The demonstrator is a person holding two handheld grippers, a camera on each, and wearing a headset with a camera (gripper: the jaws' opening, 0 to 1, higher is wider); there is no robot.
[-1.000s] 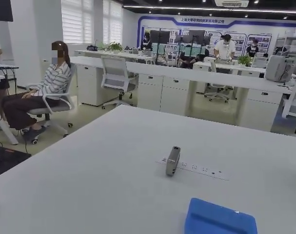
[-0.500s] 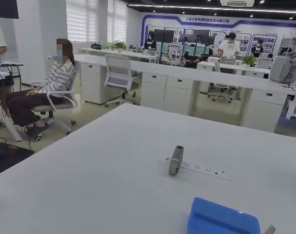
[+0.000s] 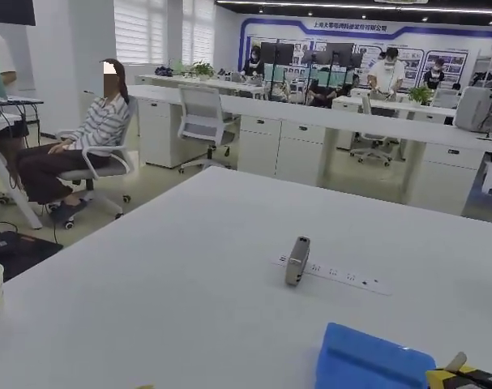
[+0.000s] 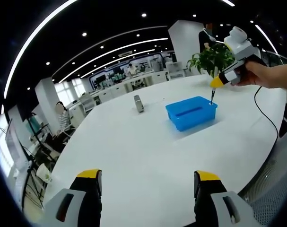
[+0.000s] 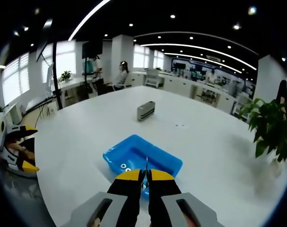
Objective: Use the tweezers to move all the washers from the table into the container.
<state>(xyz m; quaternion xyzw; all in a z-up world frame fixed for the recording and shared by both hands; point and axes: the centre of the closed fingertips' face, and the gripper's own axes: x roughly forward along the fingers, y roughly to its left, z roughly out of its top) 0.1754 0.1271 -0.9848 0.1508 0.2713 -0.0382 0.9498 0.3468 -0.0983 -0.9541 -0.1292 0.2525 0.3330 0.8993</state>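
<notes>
Right gripper [image 5: 144, 177] is clamped tight on the tweezers [image 5: 146, 163], which hang tips-down right over the near edge of the blue container [image 5: 155, 155]. A couple of washers [image 5: 124, 167] are lying inside it, and I can't tell if the tips carry another one. Left gripper [image 4: 145, 182] is spread wide with nothing in it, well back from the container, so the right one's clearly closer.

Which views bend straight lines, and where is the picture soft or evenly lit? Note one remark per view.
Left gripper view: fisheye bends the ceiling light strips into arcs and bows the white table; the blue container is sharp. Right gripper view: same bending; the plant near the edge looks soft. Head view: straight lines, even overhead light, faint shadows.
</notes>
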